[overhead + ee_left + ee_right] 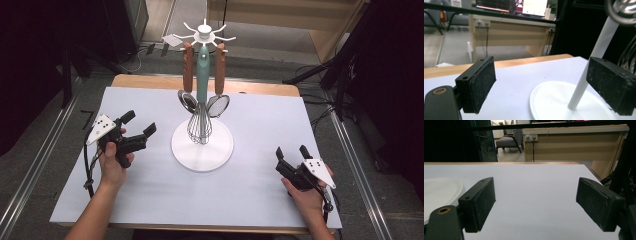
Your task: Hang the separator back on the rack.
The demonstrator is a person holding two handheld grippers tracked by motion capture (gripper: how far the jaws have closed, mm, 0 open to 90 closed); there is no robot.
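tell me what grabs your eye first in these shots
A white utensil stand rises mid-table, with a teal-handled whisk hanging between two wooden-handled strainers. To its left the left tool gapes open near the round base; the right tool rests open at the near right.

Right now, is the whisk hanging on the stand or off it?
Hanging. The whisk hangs from the top of the stand between two wooden-handled tools, its wires clear of the base.
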